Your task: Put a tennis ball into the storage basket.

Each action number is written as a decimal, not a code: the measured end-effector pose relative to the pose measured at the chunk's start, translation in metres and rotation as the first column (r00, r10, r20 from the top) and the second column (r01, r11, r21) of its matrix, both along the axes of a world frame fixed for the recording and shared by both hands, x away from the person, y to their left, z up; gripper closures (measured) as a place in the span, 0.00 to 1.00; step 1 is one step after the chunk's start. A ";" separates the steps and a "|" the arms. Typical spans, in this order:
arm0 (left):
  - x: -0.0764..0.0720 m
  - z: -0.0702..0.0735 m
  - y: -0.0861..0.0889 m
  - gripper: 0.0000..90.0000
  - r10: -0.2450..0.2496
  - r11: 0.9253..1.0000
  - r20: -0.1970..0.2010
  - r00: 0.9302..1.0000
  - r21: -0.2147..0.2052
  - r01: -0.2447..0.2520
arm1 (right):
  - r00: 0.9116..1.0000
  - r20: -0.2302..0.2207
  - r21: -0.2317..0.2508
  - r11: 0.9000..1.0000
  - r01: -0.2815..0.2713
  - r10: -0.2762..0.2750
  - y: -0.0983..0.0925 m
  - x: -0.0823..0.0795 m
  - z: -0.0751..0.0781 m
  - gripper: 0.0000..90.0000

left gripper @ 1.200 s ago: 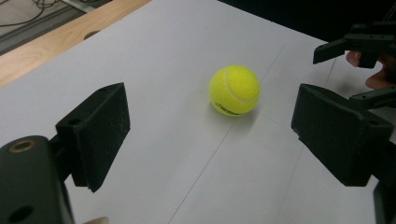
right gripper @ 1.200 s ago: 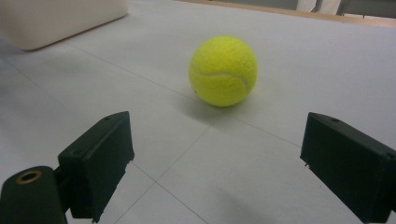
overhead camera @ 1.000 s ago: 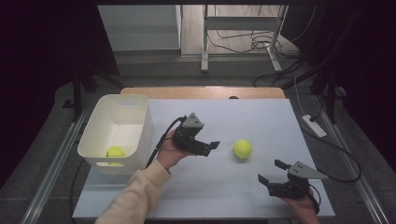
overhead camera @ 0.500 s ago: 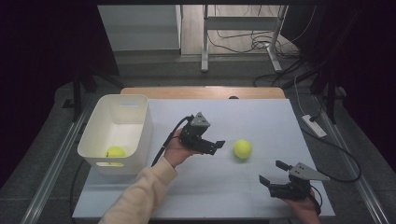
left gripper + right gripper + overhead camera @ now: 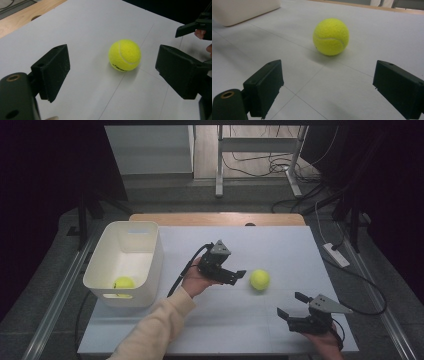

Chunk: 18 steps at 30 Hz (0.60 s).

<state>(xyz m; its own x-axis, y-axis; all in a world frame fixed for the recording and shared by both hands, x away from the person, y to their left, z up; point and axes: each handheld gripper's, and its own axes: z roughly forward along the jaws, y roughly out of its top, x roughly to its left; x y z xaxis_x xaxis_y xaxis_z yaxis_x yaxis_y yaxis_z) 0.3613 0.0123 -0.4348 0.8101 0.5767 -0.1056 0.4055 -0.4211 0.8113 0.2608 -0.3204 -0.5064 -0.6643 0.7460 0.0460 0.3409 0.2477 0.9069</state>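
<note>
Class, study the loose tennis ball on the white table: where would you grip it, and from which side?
Grip the tennis ball across its widest middle. It is round and lies free on the table, so any side suits; the open left claw, beside it, probably fits best.

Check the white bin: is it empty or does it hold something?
Not empty. In the high view, the white bin holds one yellow tennis ball on its floor; a second ball lies out on the table.

A yellow tennis ball (image 5: 259,280) lies on the white table (image 5: 280,245), untouched.
</note>
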 end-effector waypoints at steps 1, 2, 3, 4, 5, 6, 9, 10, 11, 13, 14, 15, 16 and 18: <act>0.001 -0.001 -0.001 0.15 0.001 1.000 -0.002 1.000 -0.002 -0.001 | 1.000 0.000 -0.001 1.000 0.000 0.000 0.000 0.000 0.000 0.10; 0.002 -0.001 -0.002 0.15 -0.003 1.000 -0.004 1.000 -0.003 0.003 | 1.000 0.001 -0.001 1.000 0.000 0.000 0.000 0.000 0.000 0.10; 0.002 -0.002 -0.003 0.15 -0.008 1.000 -0.007 1.000 -0.002 0.008 | 1.000 0.001 -0.001 1.000 0.001 -0.001 0.000 0.000 0.000 0.10; 0.003 -0.002 -0.004 0.15 -0.006 1.000 -0.007 1.000 0.000 0.006 | 1.000 0.000 -0.001 1.000 0.002 -0.002 0.000 0.000 0.000 0.10; 0.003 -0.003 -0.005 0.14 -0.005 1.000 -0.008 1.000 0.002 0.005 | 1.000 0.000 0.002 1.000 0.001 -0.001 0.000 0.000 0.000 0.10; 0.004 -0.004 -0.006 0.14 -0.005 1.000 -0.011 1.000 0.002 0.005 | 1.000 -0.001 0.001 1.000 0.000 0.000 0.000 0.000 0.000 0.10; 0.007 -0.005 -0.008 0.14 -0.006 1.000 -0.016 1.000 0.005 0.006 | 1.000 0.000 0.001 1.000 0.001 -0.001 0.000 0.000 0.000 0.10; 0.007 -0.006 -0.008 0.13 -0.006 1.000 -0.019 1.000 0.003 0.006 | 1.000 0.000 -0.002 1.000 0.001 -0.001 0.000 0.000 0.000 0.10; 0.007 -0.006 -0.008 0.13 -0.006 1.000 -0.019 1.000 0.003 0.006 | 1.000 0.000 -0.003 1.000 0.001 -0.001 0.000 0.000 0.000 0.10; 0.009 -0.008 -0.010 0.13 -0.009 1.000 -0.026 1.000 0.009 0.010 | 1.000 0.000 -0.002 1.000 0.001 -0.001 0.000 0.000 0.000 0.10; 0.009 -0.008 -0.011 0.13 -0.010 1.000 -0.028 1.000 0.010 0.010 | 1.000 0.000 -0.002 1.000 0.001 -0.001 0.000 0.000 0.000 0.10; 0.009 -0.009 -0.013 0.12 -0.015 1.000 -0.030 0.999 0.016 0.016 | 1.000 0.000 -0.002 1.000 0.001 -0.001 0.001 0.000 0.000 0.10; 0.009 -0.010 -0.014 0.12 -0.016 1.000 -0.036 0.999 0.016 0.017 | 1.000 0.000 -0.002 1.000 0.001 -0.001 0.001 0.000 0.000 0.10; 0.010 -0.011 -0.017 0.12 -0.024 0.999 -0.040 0.999 0.020 0.025 | 1.000 0.000 -0.002 1.000 0.001 -0.001 0.001 0.000 0.000 0.10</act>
<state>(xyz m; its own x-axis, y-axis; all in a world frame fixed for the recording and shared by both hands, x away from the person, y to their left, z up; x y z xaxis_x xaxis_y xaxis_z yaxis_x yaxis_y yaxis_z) 0.3713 -0.0050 -0.4458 0.8193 0.5594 -0.1261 0.4266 -0.4476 0.7859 0.2610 -0.3198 -0.5066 -0.6637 0.7466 0.0448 0.3414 0.2491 0.9063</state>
